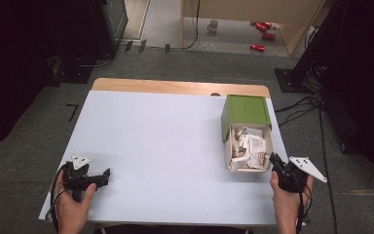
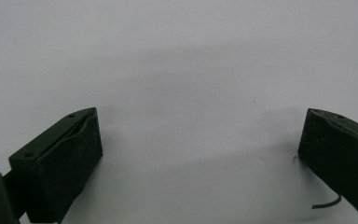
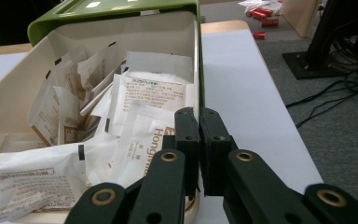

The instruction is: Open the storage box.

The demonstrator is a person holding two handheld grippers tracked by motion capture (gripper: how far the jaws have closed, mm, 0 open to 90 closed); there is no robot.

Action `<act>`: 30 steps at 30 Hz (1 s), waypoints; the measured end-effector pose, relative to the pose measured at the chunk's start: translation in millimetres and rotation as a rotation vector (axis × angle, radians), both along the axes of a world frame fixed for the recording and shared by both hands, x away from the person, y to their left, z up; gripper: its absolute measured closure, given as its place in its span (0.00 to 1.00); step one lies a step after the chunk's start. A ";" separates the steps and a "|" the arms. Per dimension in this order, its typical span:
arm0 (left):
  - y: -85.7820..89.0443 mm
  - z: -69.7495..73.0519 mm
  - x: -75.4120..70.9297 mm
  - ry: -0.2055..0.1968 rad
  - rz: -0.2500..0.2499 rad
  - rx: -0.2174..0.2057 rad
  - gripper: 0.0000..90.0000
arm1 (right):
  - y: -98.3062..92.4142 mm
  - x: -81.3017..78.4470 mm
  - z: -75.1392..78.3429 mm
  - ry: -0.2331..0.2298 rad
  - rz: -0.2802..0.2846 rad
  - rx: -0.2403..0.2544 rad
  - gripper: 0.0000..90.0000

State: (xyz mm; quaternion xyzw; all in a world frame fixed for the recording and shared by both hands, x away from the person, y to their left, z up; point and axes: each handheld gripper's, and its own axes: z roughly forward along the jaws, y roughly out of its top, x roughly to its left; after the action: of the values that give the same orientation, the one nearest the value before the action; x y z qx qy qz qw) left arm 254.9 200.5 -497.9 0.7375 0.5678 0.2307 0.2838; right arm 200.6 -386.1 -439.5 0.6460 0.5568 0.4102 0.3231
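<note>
At the right edge of the bench (image 1: 151, 141), near its front corner, sits the box (image 1: 247, 127): a cream tray with a green lid (image 1: 246, 109) that covers its far part, the near part open and heaped with white paper sachets (image 1: 248, 148) (some carry brown print, which I cannot read in full). My right claw (image 1: 275, 159) is just at the box's near right corner. From its own view, the right claw (image 3: 199, 122) has its two black jaws pressed together, and the thin rim of the tray's right wall (image 3: 197, 70) runs straight into the seam between them. Whether the pads actually pinch that rim or merely sit in front of it, I cannot tell. The sachets (image 3: 135, 116) lie loose inside, to the left of the jaws.

My left claw (image 1: 103, 175) lies near the bench's front left corner, well apart from the box. Its jaws stand wide open in its own view, left claw (image 2: 200, 135), with nothing but bare white surface between them.
</note>
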 end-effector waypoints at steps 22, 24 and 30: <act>0.0 0.0 0.0 0.000 0.000 0.000 0.00 | 10.3 -7.1 26.3 -0.067 0.095 0.030 0.52; 0.0 0.0 0.0 0.000 0.000 0.001 0.00 | 14.5 -6.8 28.6 -0.068 0.111 0.029 0.49; 0.1 0.0 0.0 0.000 0.000 0.000 0.00 | 26.4 -5.0 30.8 -0.057 0.156 0.026 0.41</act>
State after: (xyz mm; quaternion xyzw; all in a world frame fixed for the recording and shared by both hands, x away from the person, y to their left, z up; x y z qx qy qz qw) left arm 254.9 200.5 -497.9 0.7377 0.5676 0.2308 0.2837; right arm 195.6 -359.7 -408.7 0.5930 0.5907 0.4593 0.2975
